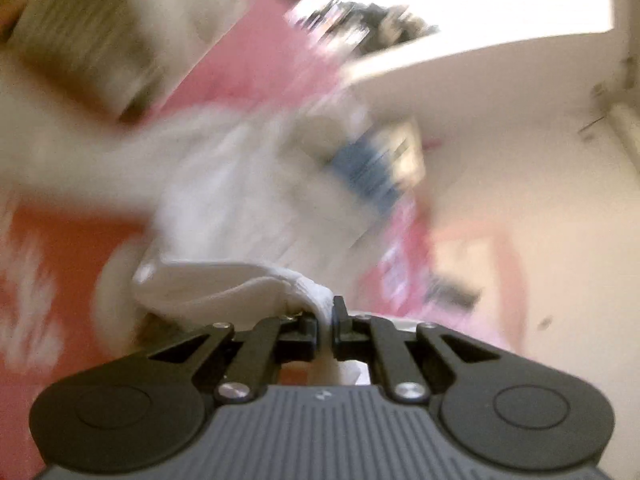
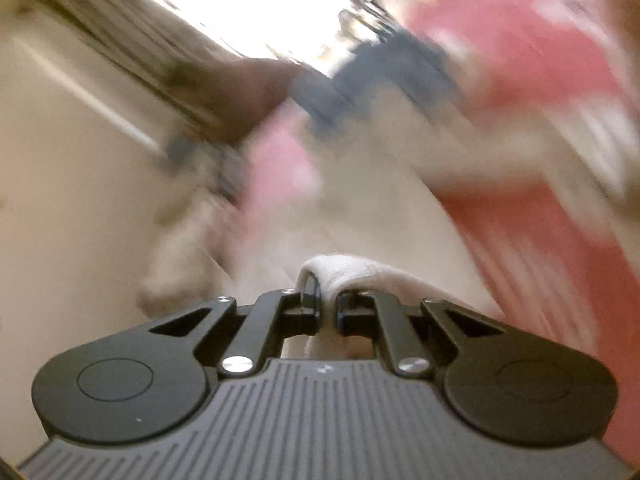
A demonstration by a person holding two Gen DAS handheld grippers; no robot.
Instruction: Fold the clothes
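- White, soft knitted cloth (image 1: 224, 292) is what we hold with both tools: the left claw (image 1: 326, 320) has its black fingers pressed together on a bunched fold of it, and the right claw (image 2: 328, 312) pinches another thick fold of the same white fabric (image 2: 360, 276).
- Both wrist views are heavily smeared, so we judge the garment is up in the air between the two claws, probably mid-shake or mid-spread; we cannot tell which edge or corner each claw has.
- To do this step well, we would keep both pinches firm, draw the claws apart until the cloth hangs flat, and hold them level so the fold line comes out straight.
- The fabric sits deep between the fingers in both views, which we read as a secure hold; a thick bunch may mean several layers are caught, which could leave a crooked fold.
- Around us we make out only blurred pink-red fabric (image 2: 540, 80), a blue patch (image 1: 364, 164) and pale cream surfaces (image 1: 520, 140); no counter edge is readable.
- Open room cannot be judged from this blur, so we would slow down before lowering the cloth.
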